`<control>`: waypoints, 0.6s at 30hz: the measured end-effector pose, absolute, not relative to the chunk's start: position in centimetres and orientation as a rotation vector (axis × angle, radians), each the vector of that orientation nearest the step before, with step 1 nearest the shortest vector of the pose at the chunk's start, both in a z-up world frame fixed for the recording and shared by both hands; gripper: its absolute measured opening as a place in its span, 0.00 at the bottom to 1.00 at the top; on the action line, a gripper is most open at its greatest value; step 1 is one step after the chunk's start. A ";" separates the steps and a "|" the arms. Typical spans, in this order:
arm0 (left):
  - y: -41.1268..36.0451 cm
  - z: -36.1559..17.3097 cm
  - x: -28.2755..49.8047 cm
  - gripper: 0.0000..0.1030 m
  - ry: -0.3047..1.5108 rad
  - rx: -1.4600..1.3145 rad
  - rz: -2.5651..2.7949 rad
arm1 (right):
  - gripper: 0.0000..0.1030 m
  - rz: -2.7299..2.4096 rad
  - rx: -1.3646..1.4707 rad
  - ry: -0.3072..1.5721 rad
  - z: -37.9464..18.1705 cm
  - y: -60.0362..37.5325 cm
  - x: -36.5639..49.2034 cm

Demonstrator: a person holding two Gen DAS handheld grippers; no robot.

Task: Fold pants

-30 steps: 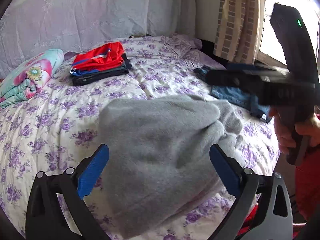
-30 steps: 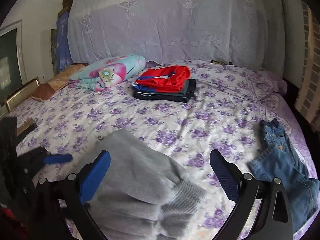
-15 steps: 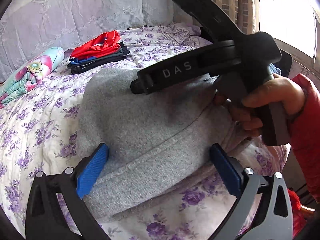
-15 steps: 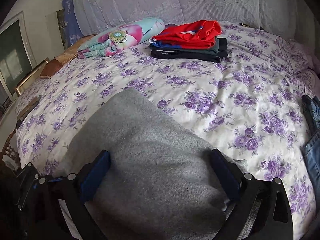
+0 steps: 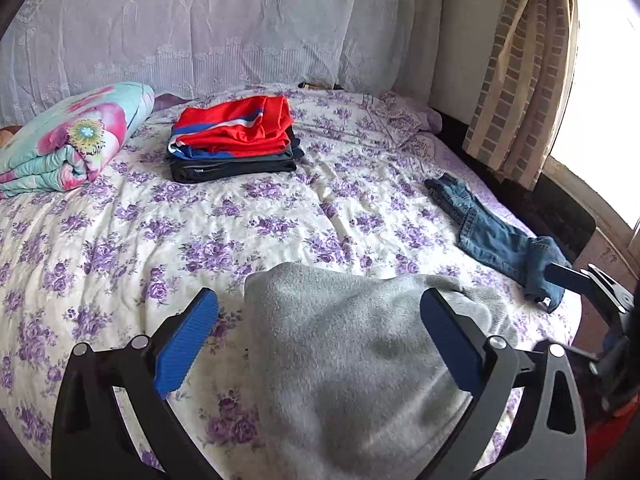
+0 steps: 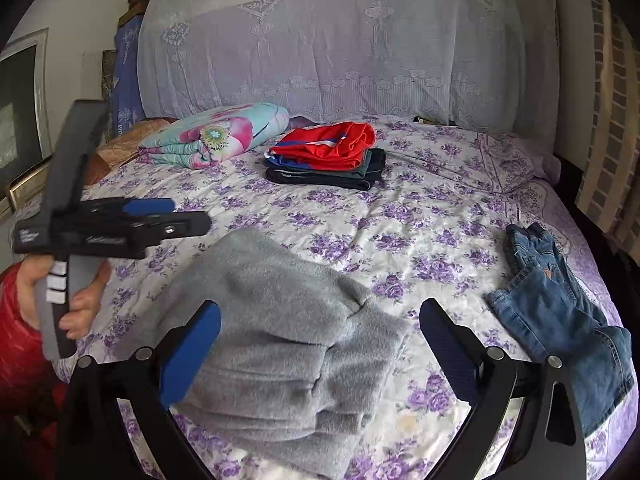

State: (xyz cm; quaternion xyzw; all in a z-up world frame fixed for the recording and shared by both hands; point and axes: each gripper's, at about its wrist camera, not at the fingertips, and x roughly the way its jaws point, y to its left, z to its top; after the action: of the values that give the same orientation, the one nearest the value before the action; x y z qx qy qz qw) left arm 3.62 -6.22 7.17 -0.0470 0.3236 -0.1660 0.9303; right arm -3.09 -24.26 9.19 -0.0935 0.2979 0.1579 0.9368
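We are holding both hand-held grippers, left (image 5: 318, 344) and right (image 6: 320, 344), wide open and empty. Folded grey pants (image 6: 288, 332) are lying beneath them on the bed (image 6: 420, 216); jeans (image 6: 560, 312) are lying right of the right one.

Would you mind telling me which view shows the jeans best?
The right wrist view: the jeans lie spread out, nearly whole, beside the grey pants. The left wrist view shows them smaller, farther off, at a slant.
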 end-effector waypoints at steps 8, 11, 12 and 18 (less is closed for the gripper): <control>-7.0 -0.6 6.2 0.96 0.833 -0.160 -0.346 | 0.97 0.329 -0.218 0.689 0.8 -22.7 -1.6; -7.1 -0.8 6.0 0.96 0.822 -0.159 -0.350 | 0.97 0.334 -0.189 0.688 0.7 -23.0 -1.7; -7.2 -0.8 5.9 0.96 0.813 -0.151 -0.341 | 0.97 0.333 -0.186 0.679 0.6 -23.0 -1.7; -7.3 -0.7 5.7 0.96 0.796 -0.161 -0.338 | 0.97 0.327 -0.182 0.668 0.4 -23.1 -1.8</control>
State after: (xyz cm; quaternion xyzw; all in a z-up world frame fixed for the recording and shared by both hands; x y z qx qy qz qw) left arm 5.74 -7.28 -0.71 -0.0777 0.3854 -0.1638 0.9048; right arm -1.85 -23.07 0.36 -0.0888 0.3259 0.1593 0.9276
